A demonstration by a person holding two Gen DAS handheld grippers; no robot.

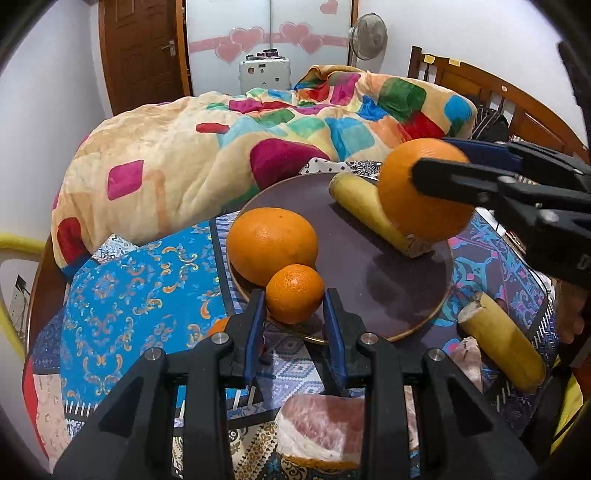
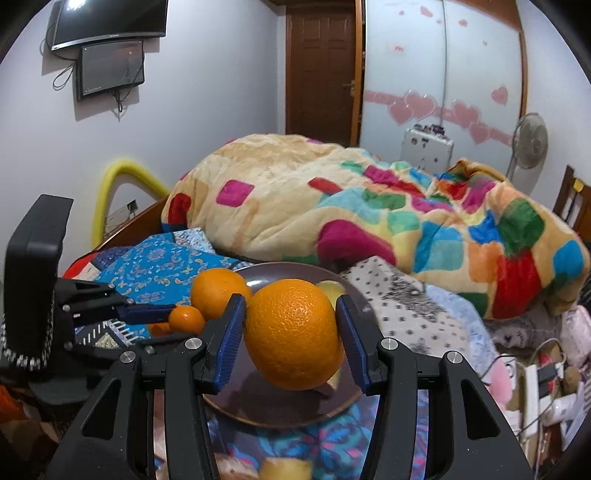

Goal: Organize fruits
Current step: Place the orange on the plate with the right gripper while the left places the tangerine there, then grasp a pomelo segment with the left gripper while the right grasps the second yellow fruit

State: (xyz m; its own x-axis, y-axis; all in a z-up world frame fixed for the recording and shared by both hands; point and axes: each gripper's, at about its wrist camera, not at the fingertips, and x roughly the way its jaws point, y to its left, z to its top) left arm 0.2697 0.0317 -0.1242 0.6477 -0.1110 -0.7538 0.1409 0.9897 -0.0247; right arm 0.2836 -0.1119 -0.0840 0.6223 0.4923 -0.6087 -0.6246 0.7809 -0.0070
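Soft, even room light is filling both pictures, and a bright glare is shining on the screen [image 2: 110, 18] at the upper left of the right wrist view. Edges are bending round and going dark at the corners. The carried orange [image 1: 424, 192] is looking a little blurry.

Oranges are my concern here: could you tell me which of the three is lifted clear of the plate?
The large orange gripped by the right gripper; the other large orange and the small one rest on the plate.
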